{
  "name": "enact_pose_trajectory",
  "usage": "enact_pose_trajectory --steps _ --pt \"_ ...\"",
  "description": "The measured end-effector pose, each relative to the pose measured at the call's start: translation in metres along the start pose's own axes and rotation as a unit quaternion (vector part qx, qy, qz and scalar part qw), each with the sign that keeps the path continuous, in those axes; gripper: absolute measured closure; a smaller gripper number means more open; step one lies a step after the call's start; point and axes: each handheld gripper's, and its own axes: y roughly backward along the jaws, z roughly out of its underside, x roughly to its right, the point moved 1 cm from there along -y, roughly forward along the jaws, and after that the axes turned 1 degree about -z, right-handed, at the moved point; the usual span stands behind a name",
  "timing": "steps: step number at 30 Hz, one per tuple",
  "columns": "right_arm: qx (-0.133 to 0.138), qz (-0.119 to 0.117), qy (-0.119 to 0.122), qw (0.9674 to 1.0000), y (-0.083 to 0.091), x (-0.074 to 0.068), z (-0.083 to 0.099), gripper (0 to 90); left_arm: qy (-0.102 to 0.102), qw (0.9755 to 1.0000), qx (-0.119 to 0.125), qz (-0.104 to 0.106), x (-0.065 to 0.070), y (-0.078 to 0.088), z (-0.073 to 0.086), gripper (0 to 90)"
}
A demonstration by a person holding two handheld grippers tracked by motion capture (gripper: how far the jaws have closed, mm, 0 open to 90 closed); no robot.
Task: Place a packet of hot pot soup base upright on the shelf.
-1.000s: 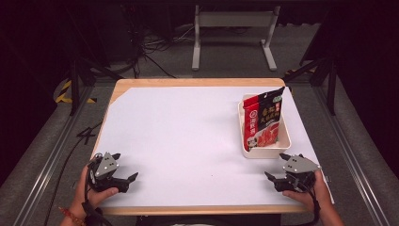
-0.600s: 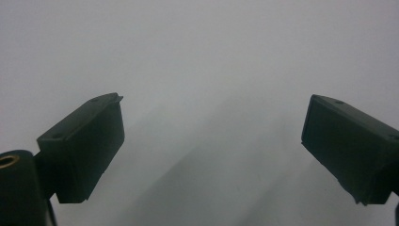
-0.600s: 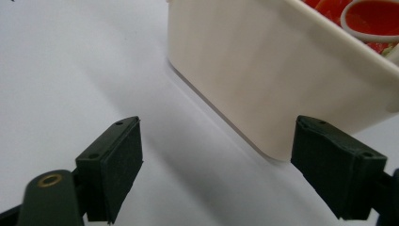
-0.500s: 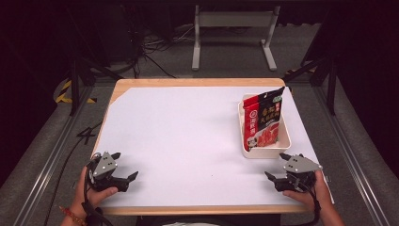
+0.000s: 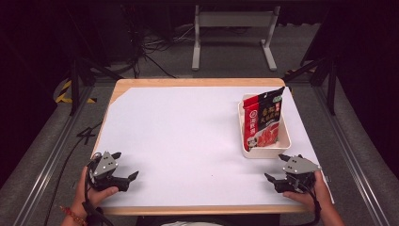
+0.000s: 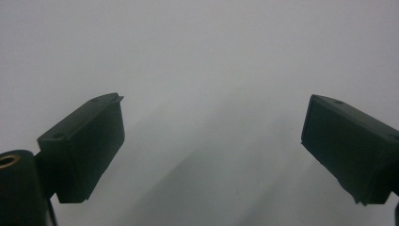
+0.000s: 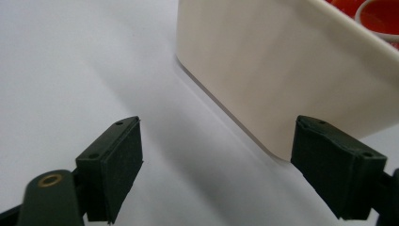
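Nothing has moved: both claws gape beside the red pouch [image 5: 263, 122], lettering illegible.

Pouch [image 5: 263, 120] print too small to read; its lower end hidden inside bin [image 5: 284, 141]. Right gripper view crops the bin's top.

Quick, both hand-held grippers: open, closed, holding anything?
Left hand-held gripper: open, holding nothing, over the bare white table.
Right hand-held gripper: open, holding nothing, just short of the tray.
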Motion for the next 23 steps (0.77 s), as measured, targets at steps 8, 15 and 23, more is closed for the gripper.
enact_pose_trajectory --steps 8,15,23 --pt "0.002 -0.003 -0.001 1.0000 0.0006 -0.0005 0.0005 16.6 0.000 1.0000 0.000 0.000 0.0003 -0.0008 -0.0009 7.6" --pt "0.003 -0.002 -0.001 1.0000 0.0030 -0.0003 0.0011 16.6 -0.001 1.0000 -0.002 -0.002 0.0003 -0.0014 -0.0015 7.7" --pt "0.001 -0.004 0.000 1.0000 0.0030 -0.0014 0.0018 16.6 -0.004 1.0000 0.002 -0.001 0.0003 -0.0020 -0.0026 7.8"
